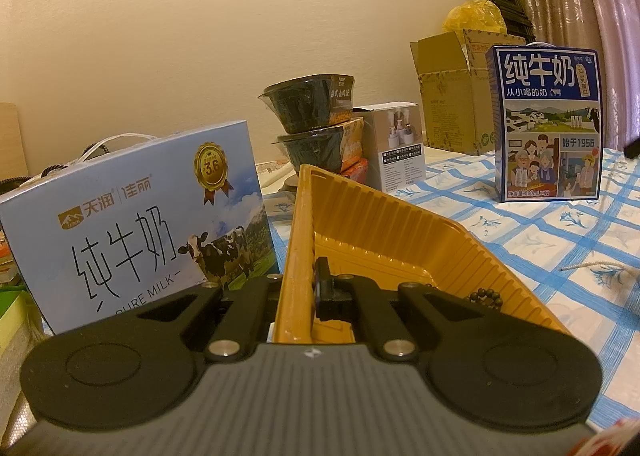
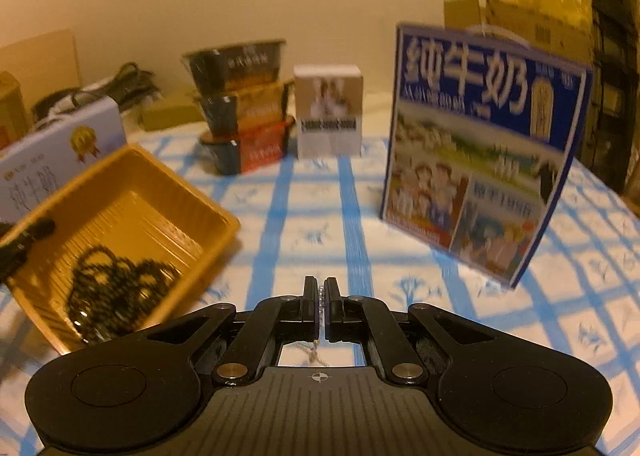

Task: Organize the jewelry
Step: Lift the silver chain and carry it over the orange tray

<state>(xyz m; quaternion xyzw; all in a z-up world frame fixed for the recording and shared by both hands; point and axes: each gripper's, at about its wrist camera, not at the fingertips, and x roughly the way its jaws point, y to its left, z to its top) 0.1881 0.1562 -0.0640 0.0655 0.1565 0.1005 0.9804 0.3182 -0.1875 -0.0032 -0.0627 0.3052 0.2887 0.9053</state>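
Observation:
A yellow plastic tray (image 2: pixel 168 180) sits on the left of the checked tablecloth and holds a heap of dark bead strings (image 2: pixel 120 292). My left gripper (image 1: pixel 298 288) is shut on the tray's near wall (image 1: pixel 296 256), one finger inside and one outside; a few dark beads (image 1: pixel 484 298) show inside the tray. My right gripper (image 2: pixel 320 304) is shut on a thin strand of small clear beads (image 2: pixel 320 298), held above the cloth to the right of the tray; a thread end (image 2: pixel 312 352) hangs below the fingers.
A light blue milk carton (image 1: pixel 132 228) stands left of the tray. A dark blue milk carton (image 2: pixel 480 160) stands at the right. Stacked black bowls (image 2: pixel 244 104), a small white box (image 2: pixel 328 116) and cardboard boxes (image 1: pixel 452 96) line the back. A string (image 1: pixel 592 266) lies on the cloth.

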